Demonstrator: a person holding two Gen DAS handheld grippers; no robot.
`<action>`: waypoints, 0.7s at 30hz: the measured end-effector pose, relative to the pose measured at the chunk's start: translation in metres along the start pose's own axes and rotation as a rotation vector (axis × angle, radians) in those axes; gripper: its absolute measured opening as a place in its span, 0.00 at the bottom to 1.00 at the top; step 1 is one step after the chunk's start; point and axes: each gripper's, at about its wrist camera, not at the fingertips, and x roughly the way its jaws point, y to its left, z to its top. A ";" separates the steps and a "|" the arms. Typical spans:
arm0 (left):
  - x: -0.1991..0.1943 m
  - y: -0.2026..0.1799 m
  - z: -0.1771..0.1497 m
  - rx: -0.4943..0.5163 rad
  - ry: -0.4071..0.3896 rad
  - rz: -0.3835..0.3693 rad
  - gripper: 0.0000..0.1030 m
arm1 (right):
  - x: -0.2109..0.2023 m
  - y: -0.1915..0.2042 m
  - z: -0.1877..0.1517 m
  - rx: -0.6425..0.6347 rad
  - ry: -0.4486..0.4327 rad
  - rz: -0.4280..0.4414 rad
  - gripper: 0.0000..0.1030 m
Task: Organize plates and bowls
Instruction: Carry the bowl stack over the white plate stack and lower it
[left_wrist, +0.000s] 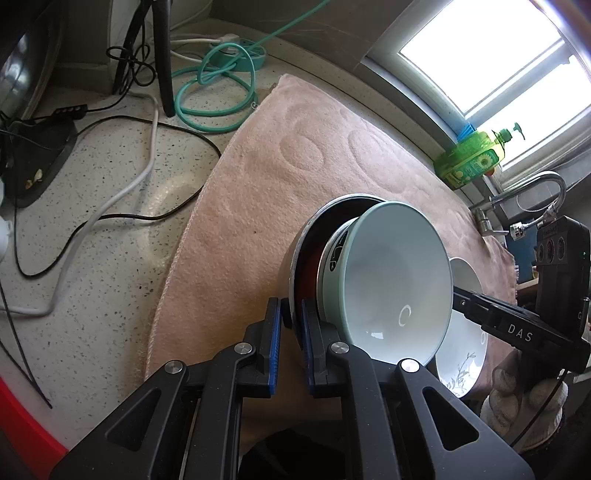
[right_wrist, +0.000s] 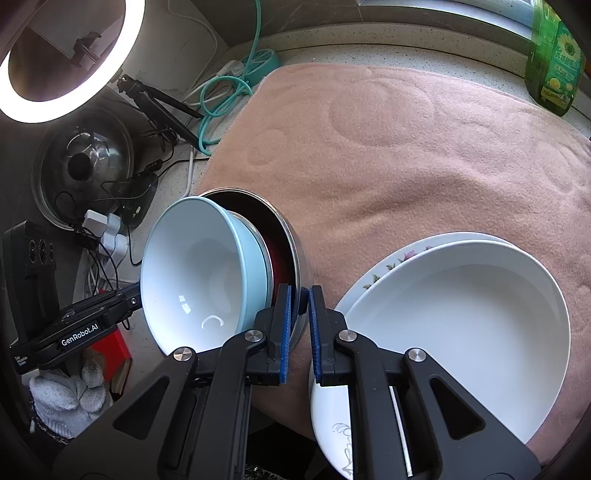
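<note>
A steel bowl (left_wrist: 295, 258) with a dark red inside sits on a pink towel (left_wrist: 266, 177). A pale blue bowl (left_wrist: 391, 273) and a second light bowl (left_wrist: 332, 254) are nested in it. My left gripper (left_wrist: 291, 314) is shut on the steel bowl's near rim. My right gripper (left_wrist: 465, 301) reaches in from the right, its tips hidden behind the blue bowl. In the right wrist view my right gripper (right_wrist: 301, 299) is shut on the steel bowl (right_wrist: 291, 236) rim. My left gripper (right_wrist: 135, 295) meets the blue bowl (right_wrist: 192, 258) from the left. Stacked white plates (right_wrist: 461, 332) lie on the right.
A green soap bottle (left_wrist: 472, 158) and a faucet (left_wrist: 532, 199) stand by the window. Teal and black cables (left_wrist: 218, 96) cover the speckled counter to the left. A ring light (right_wrist: 70, 59) and a glass pot lid (right_wrist: 81, 162) are at far left. A gloved hand (right_wrist: 66, 398) holds the left gripper.
</note>
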 end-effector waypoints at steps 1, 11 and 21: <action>0.000 0.000 0.000 0.002 0.000 0.003 0.09 | 0.000 0.001 0.000 -0.006 -0.001 -0.005 0.09; -0.003 -0.002 0.000 0.000 -0.002 0.009 0.09 | -0.004 0.003 -0.001 -0.025 -0.006 -0.010 0.09; -0.018 -0.015 0.006 0.020 -0.032 0.010 0.09 | -0.030 0.003 0.003 -0.017 -0.045 0.009 0.09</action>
